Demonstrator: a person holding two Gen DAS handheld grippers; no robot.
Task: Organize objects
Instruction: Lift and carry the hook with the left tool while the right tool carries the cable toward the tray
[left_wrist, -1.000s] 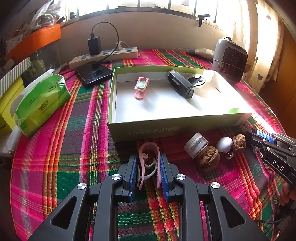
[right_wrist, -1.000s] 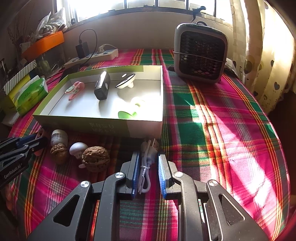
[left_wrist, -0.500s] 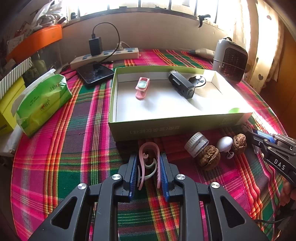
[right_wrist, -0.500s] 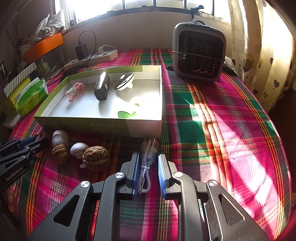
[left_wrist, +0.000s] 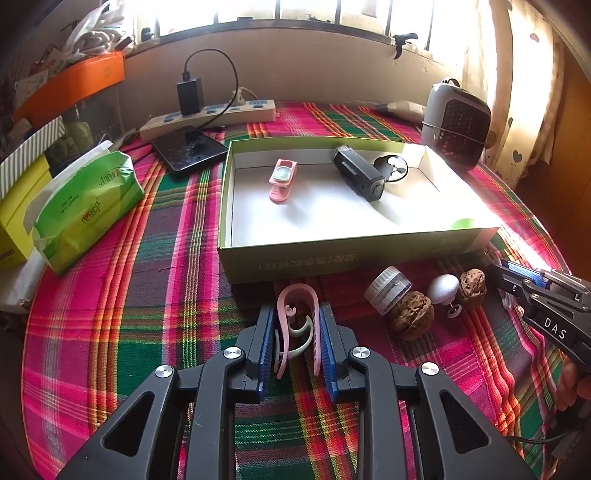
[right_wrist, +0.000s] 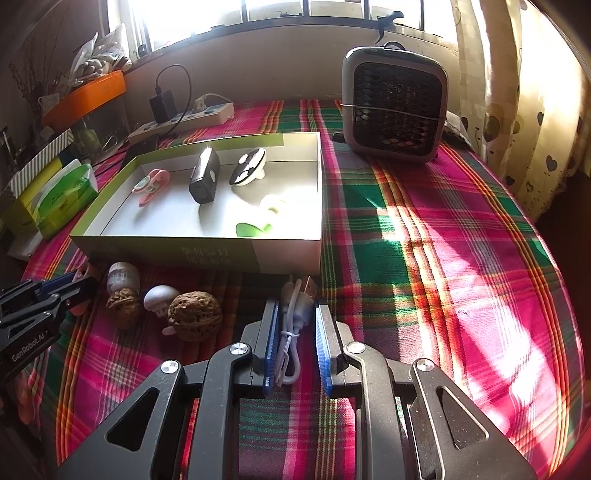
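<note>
A green box (left_wrist: 351, 254) with a white inside sits mid-table and holds a pink clip toy (left_wrist: 282, 179), a black device (left_wrist: 358, 177) and a black-and-white round piece (left_wrist: 391, 168). My left gripper (left_wrist: 297, 314) is shut on a pink hair claw (left_wrist: 297, 314), just in front of the box's near wall. My right gripper (right_wrist: 294, 310) is shut on a coiled white USB cable (right_wrist: 291, 332), also at the box's near wall (right_wrist: 207, 254). Between the grippers lie a small jar (left_wrist: 388, 290), two walnuts (left_wrist: 410, 319) and a white mushroom figure (left_wrist: 443, 290).
A grey mini fan (right_wrist: 395, 110) stands behind the box at the right. A green tissue pack (left_wrist: 81, 210), a yellow box, a phone (left_wrist: 190, 147) and a power strip (left_wrist: 210, 116) lie left and behind. The plaid cloth (right_wrist: 443, 240) covers the round table.
Both views have pulled back slightly from the box and shifted a little. Both grippers keep their hold.
</note>
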